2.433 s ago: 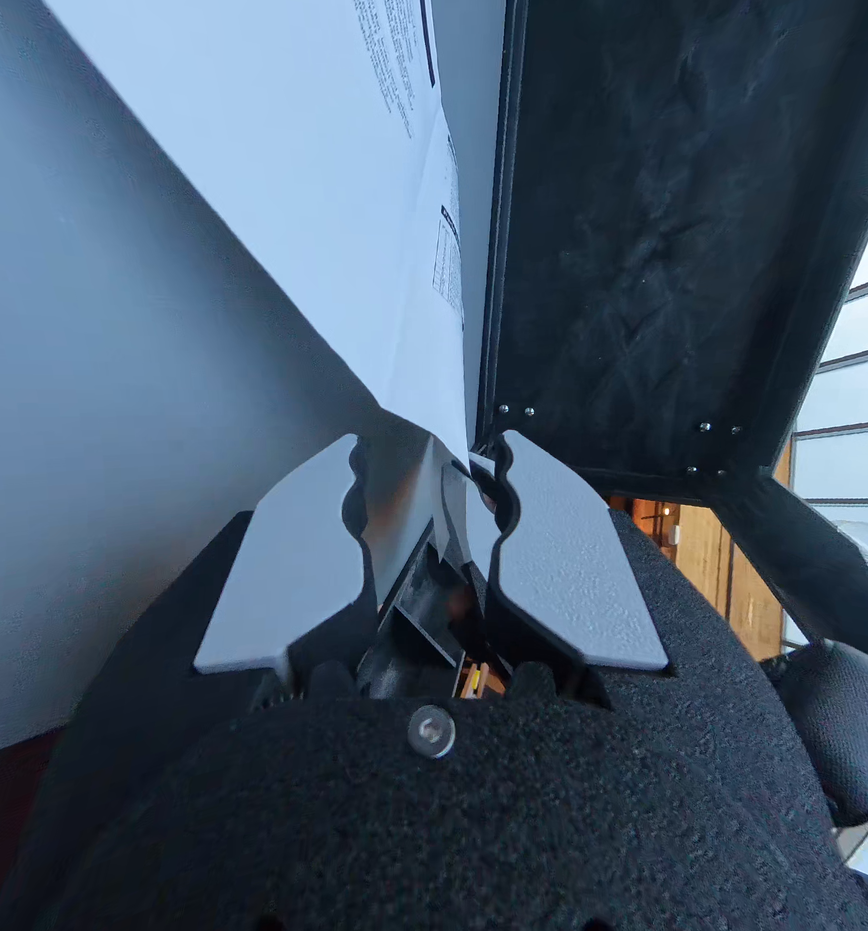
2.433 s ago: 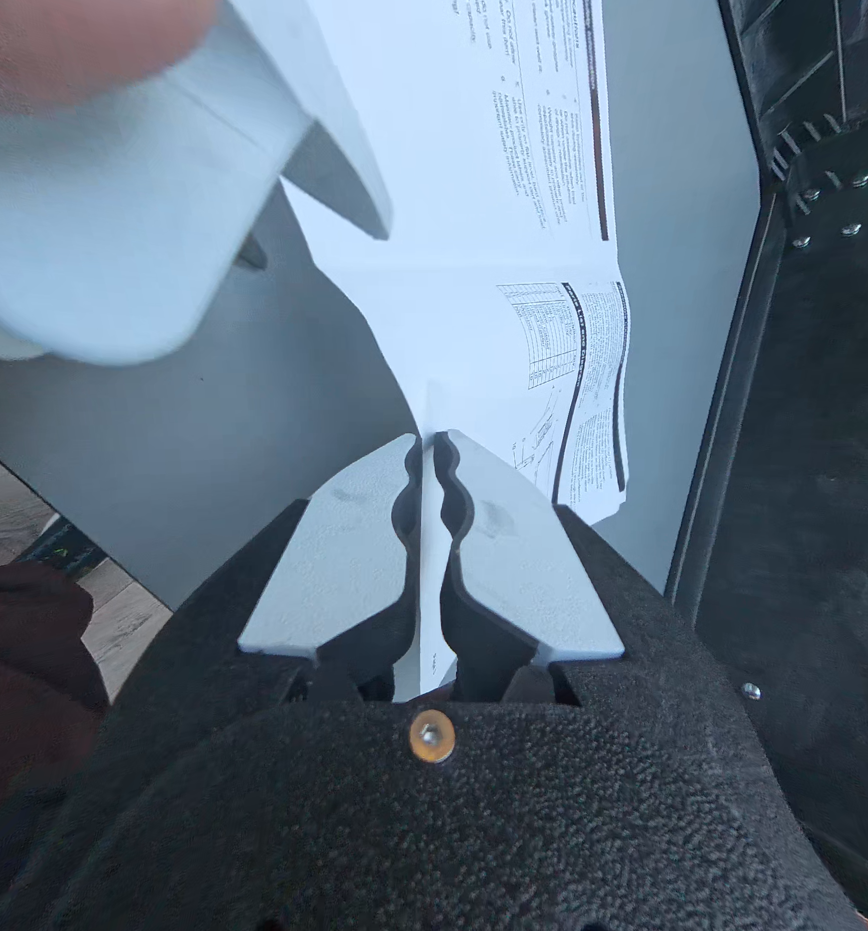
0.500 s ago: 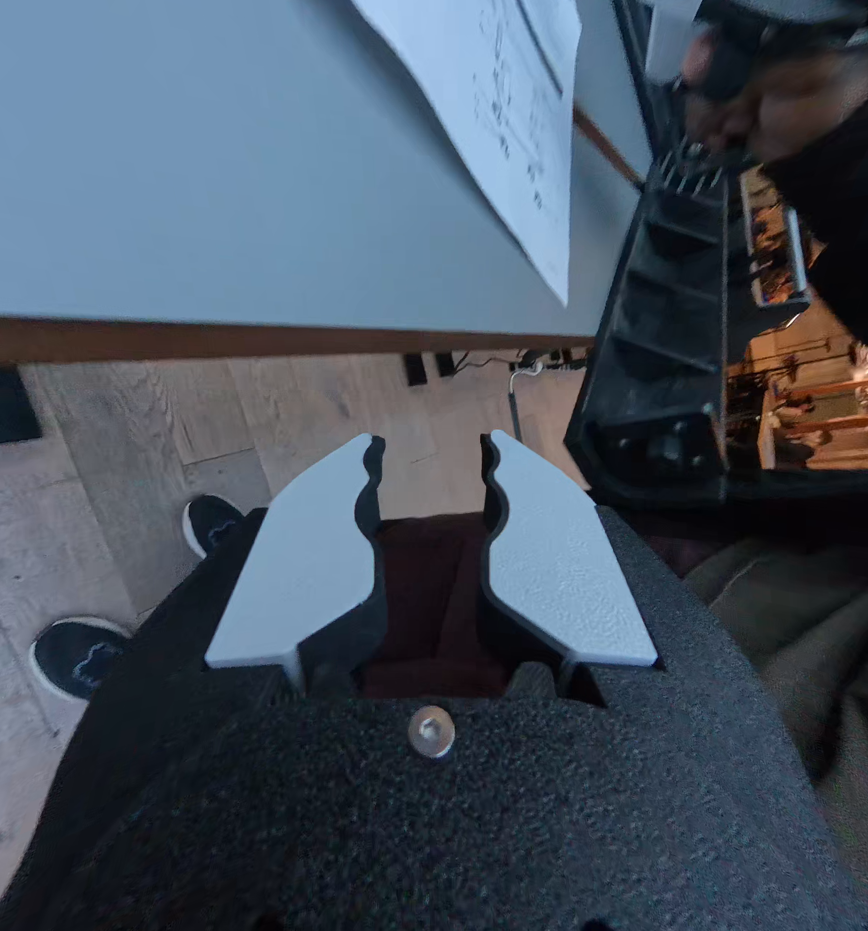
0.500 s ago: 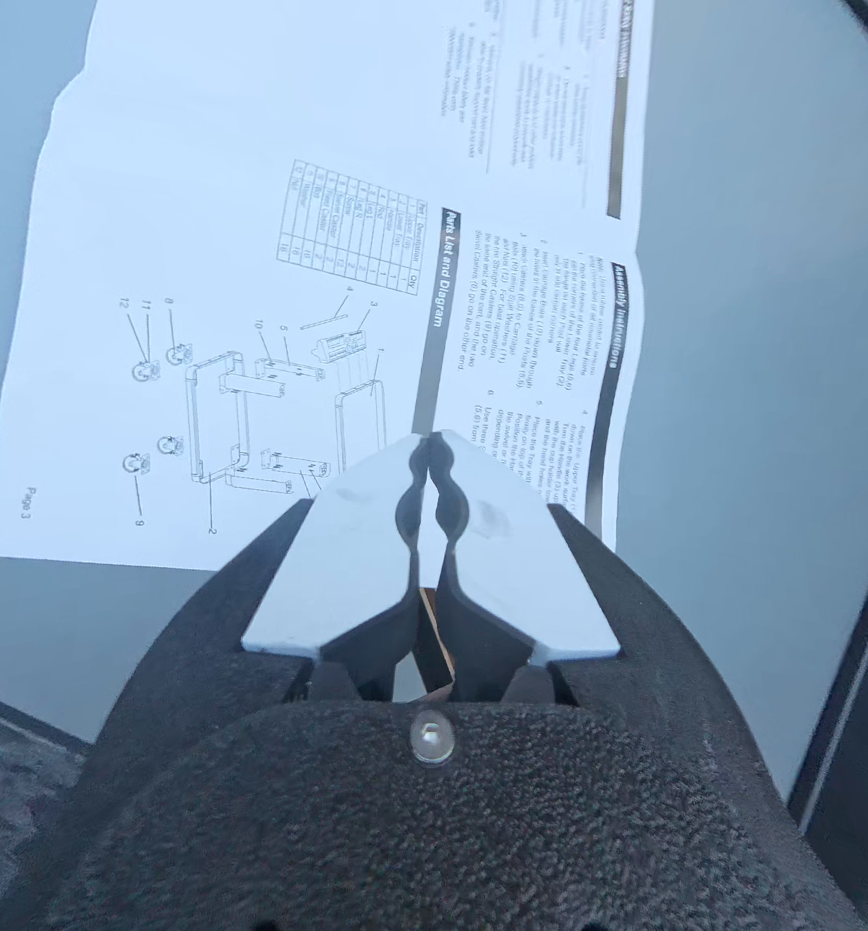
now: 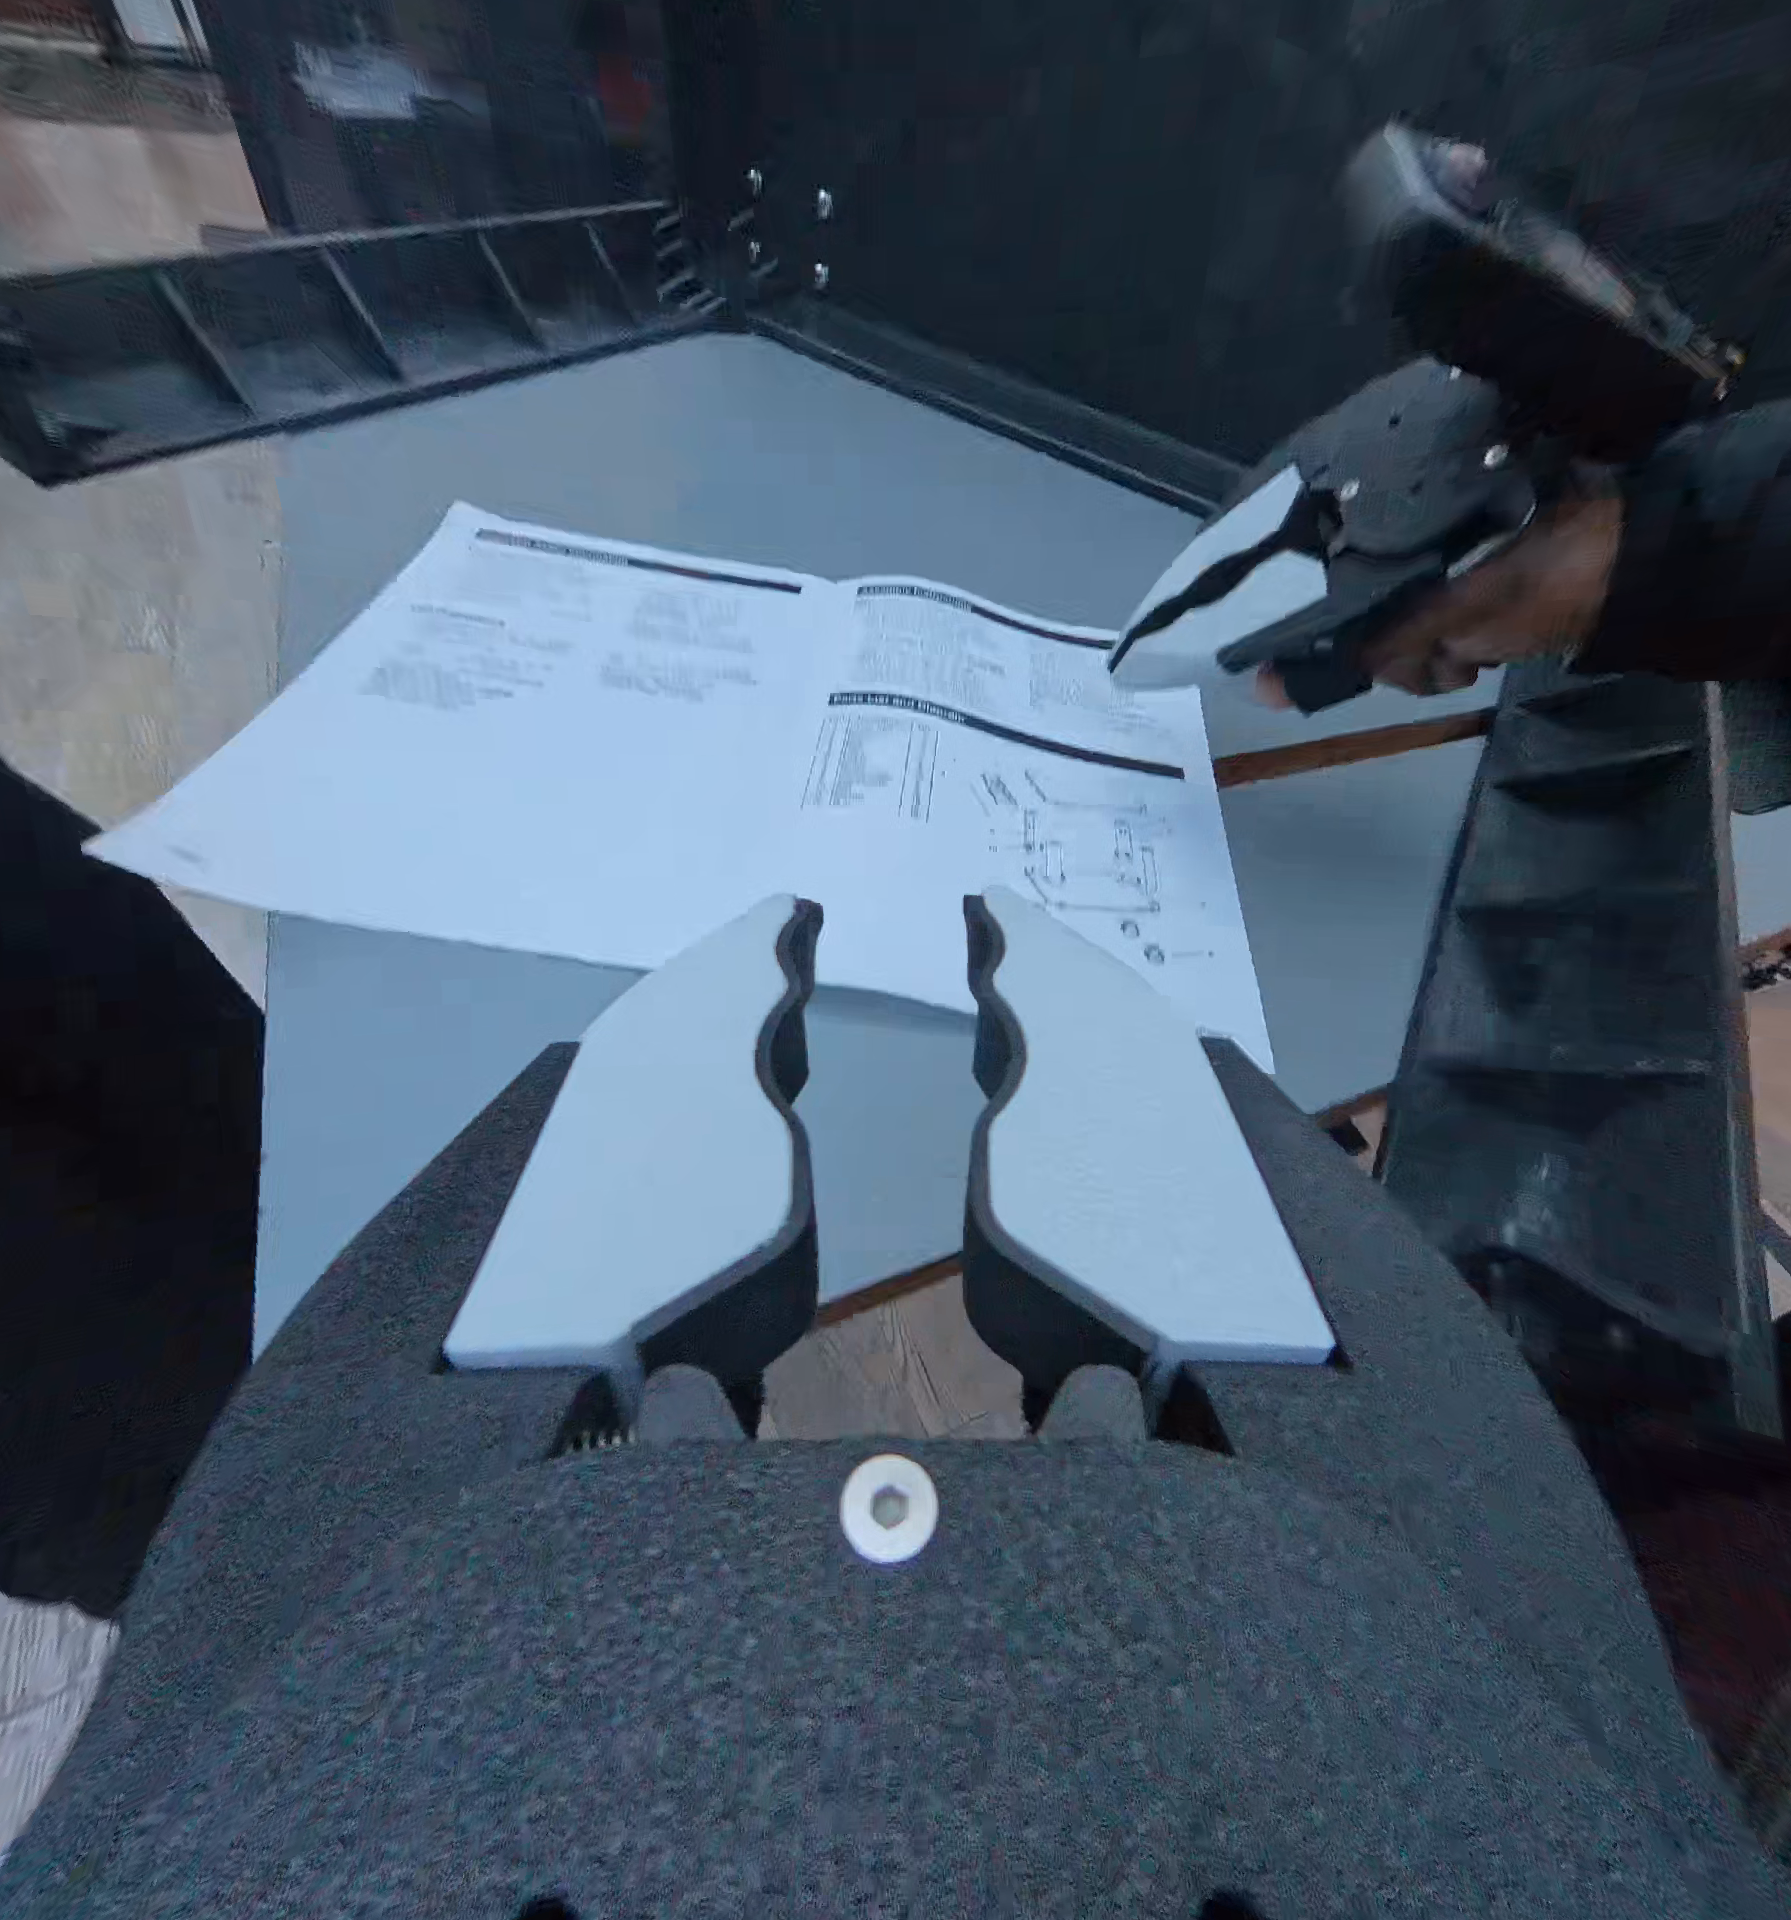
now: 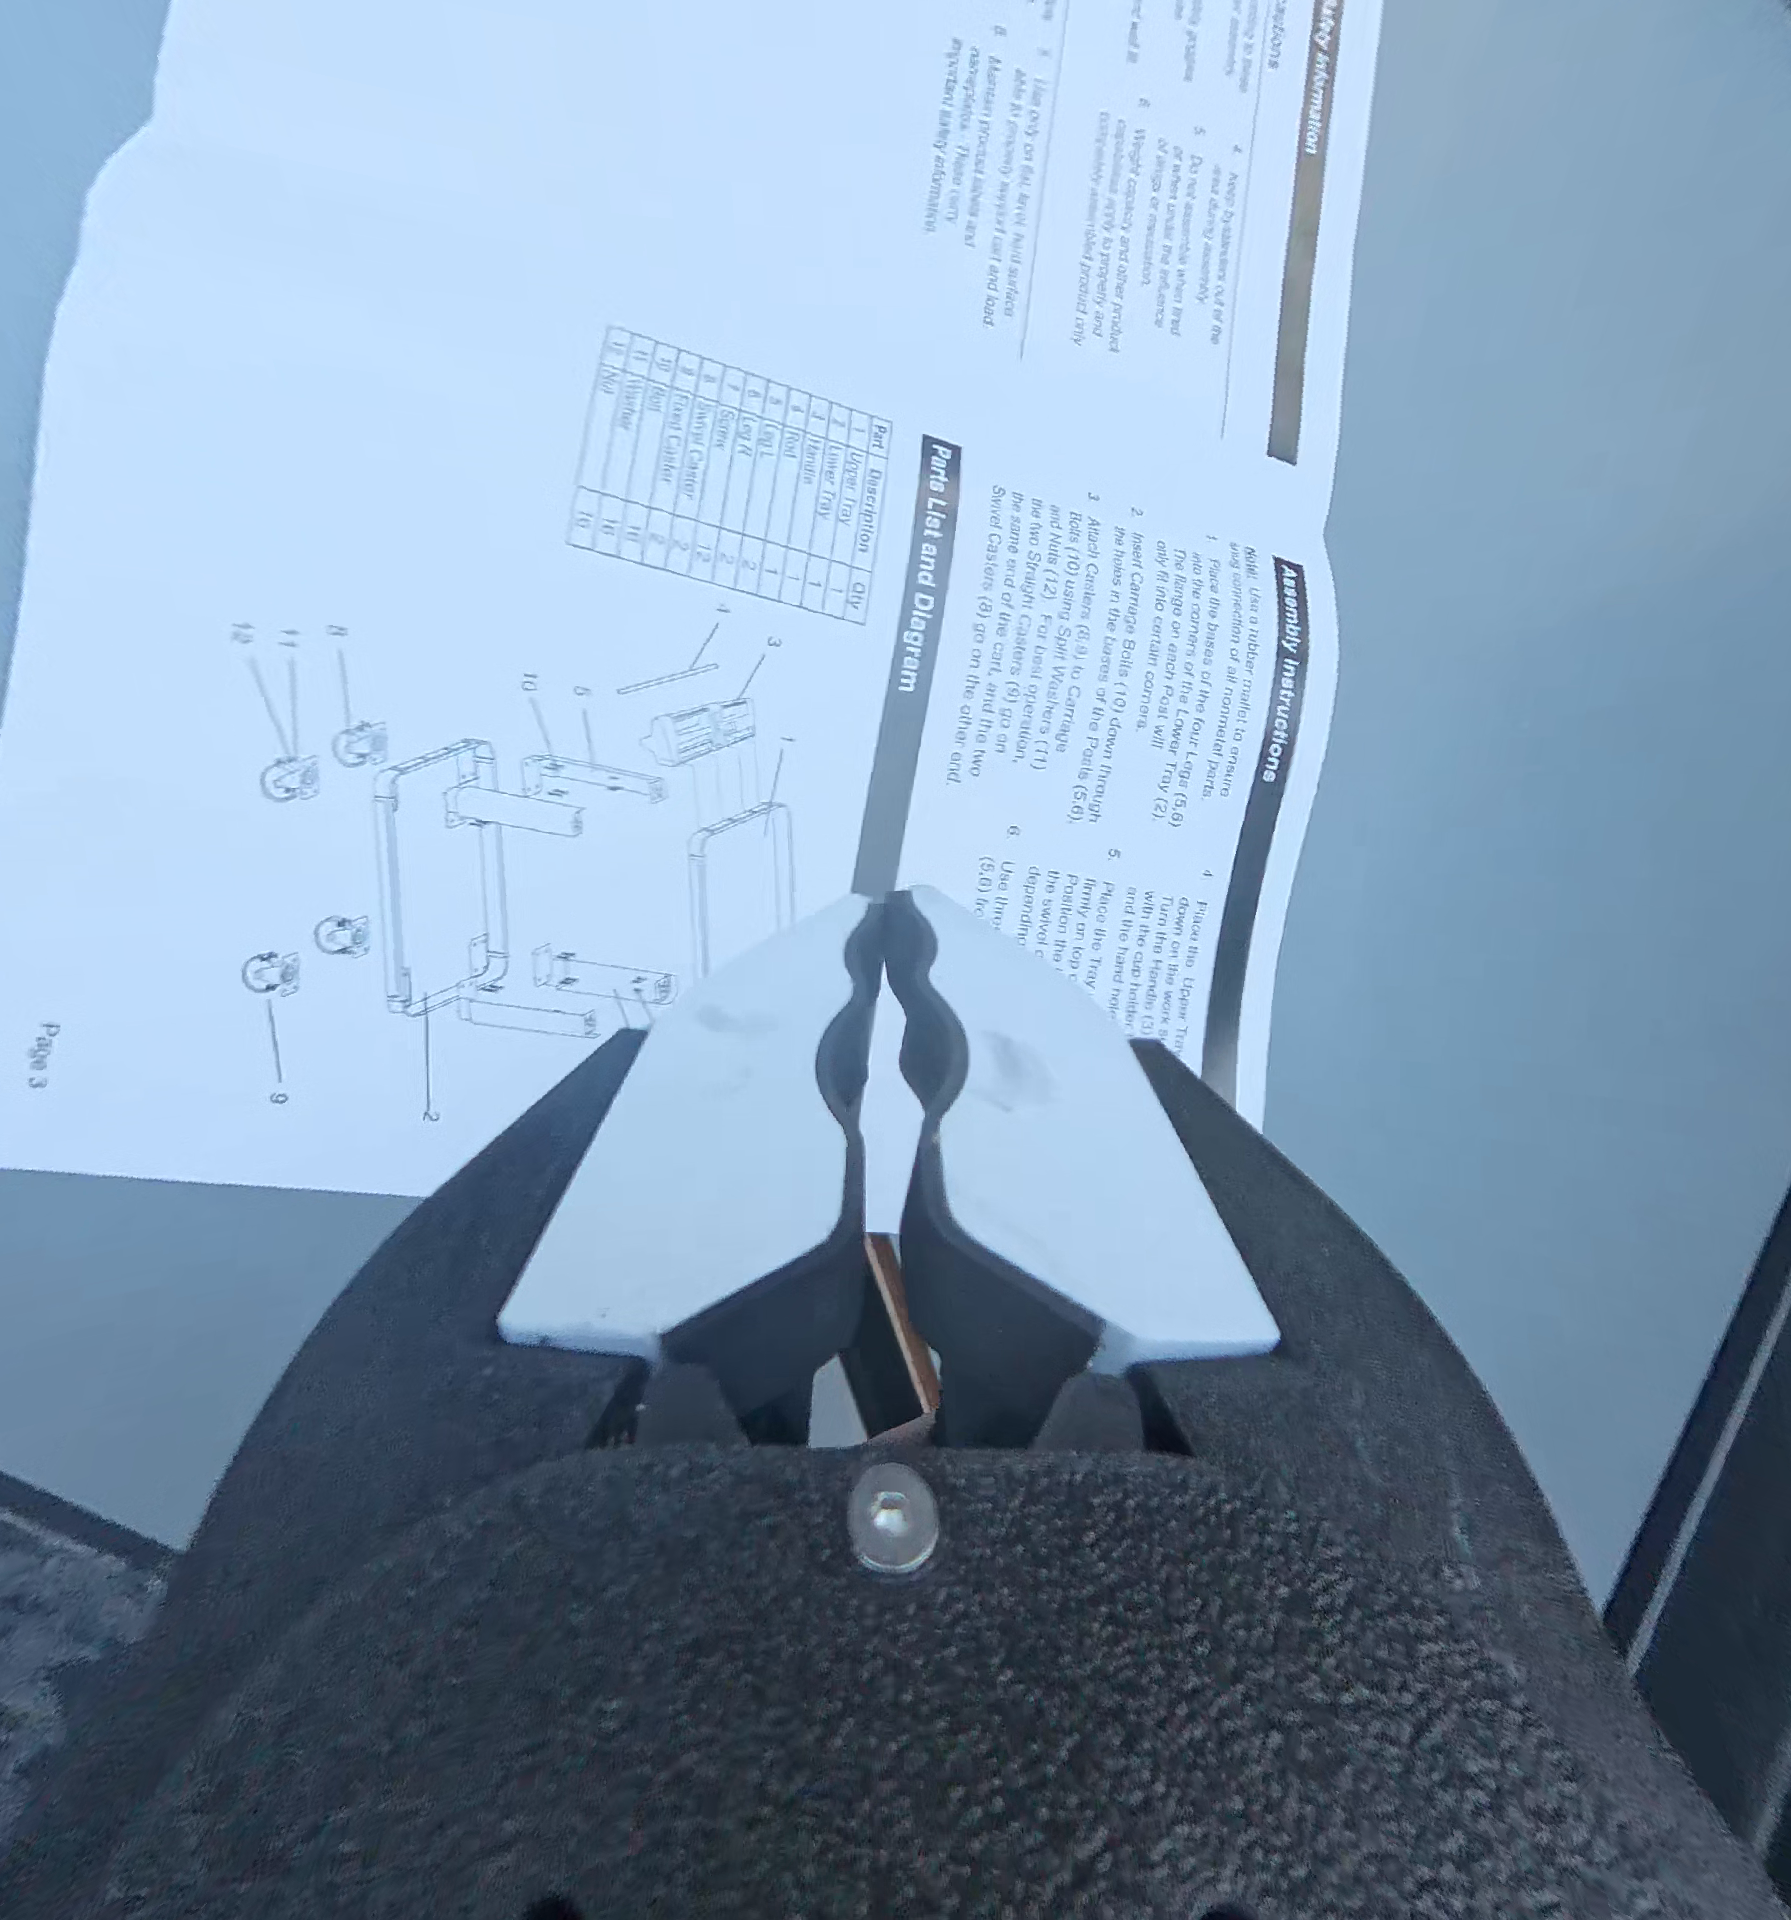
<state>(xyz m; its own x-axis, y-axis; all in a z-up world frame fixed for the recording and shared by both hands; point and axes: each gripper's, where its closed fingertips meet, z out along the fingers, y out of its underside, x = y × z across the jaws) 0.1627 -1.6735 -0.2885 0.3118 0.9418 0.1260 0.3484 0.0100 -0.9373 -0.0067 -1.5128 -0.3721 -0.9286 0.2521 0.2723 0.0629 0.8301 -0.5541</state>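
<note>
Instruction sheet (image 5: 600, 748) lies flat on the grey table (image 5: 683, 436), just beyond my left gripper (image 5: 891, 914), whose fingers stand apart and hold nothing. My right gripper (image 6: 883, 902) has its fingers together, tips over the sheet's far edge; contact I cannot tell.

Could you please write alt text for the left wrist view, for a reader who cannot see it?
The left gripper hangs open and empty just short of the near edge of a printed sheet lying unfolded on a grey table. The right gripper, shut, touches the sheet's far right corner, and black trays stand around the table.
</note>
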